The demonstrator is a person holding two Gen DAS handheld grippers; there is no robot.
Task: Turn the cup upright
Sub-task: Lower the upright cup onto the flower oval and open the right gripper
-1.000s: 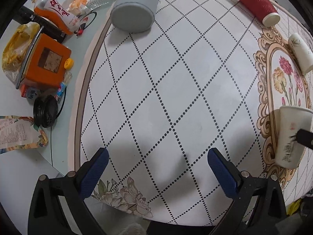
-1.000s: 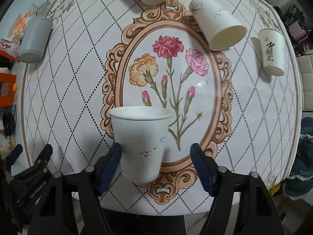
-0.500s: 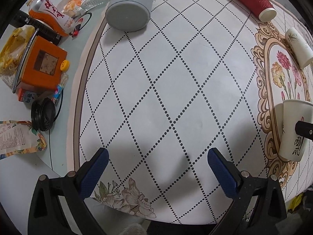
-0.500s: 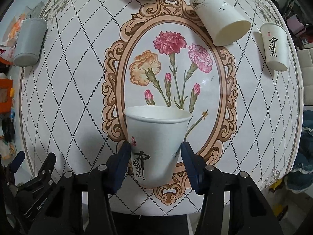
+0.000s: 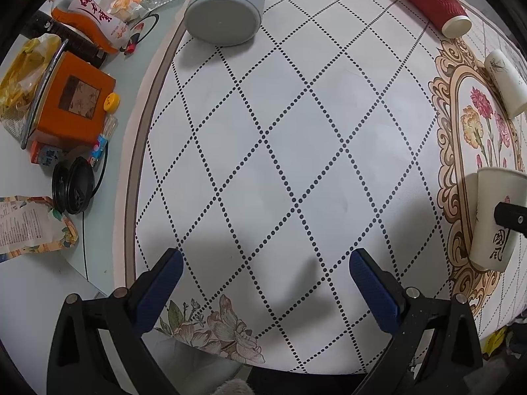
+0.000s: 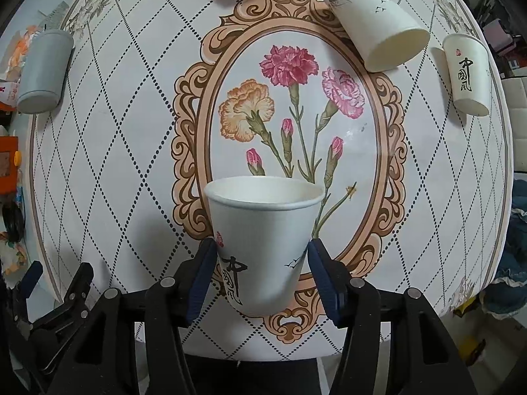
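the desk (image 6: 108,151) wears a white cloth of dotted diamonds, with an ornate oval frame (image 6: 392,151) of painted carnations at its middle. nearest in the right wrist view, the right hand-held gripper (image 6: 262,260) is closed partway, its blue pads (image 6: 201,279) pressed on both sides of a white paper cup (image 6: 263,240) with black calligraphy. that cup is upright, mouth up, at the near end of the oval; whether its base touches the cloth is hidden. the left hand-held gripper (image 5: 263,283) is spread wide over bare cloth near the desk's front edge, holding nothing.

farther on, five more cups are in sight, six in all: one grey cup (image 6: 42,72) lying on its side at the left edge of the cloth, one red ribbed cup (image 5: 431,3) on its side at the far edge, one white cup with a plant sketch (image 6: 372,23) on its side at the oval's far right, and one calligraphy cup (image 6: 466,72) beyond it at the right, mouth toward the far side.

off the cloth to the left sit an orange box (image 5: 72,102), snack packets (image 5: 92,16) and a black round case (image 5: 74,189).
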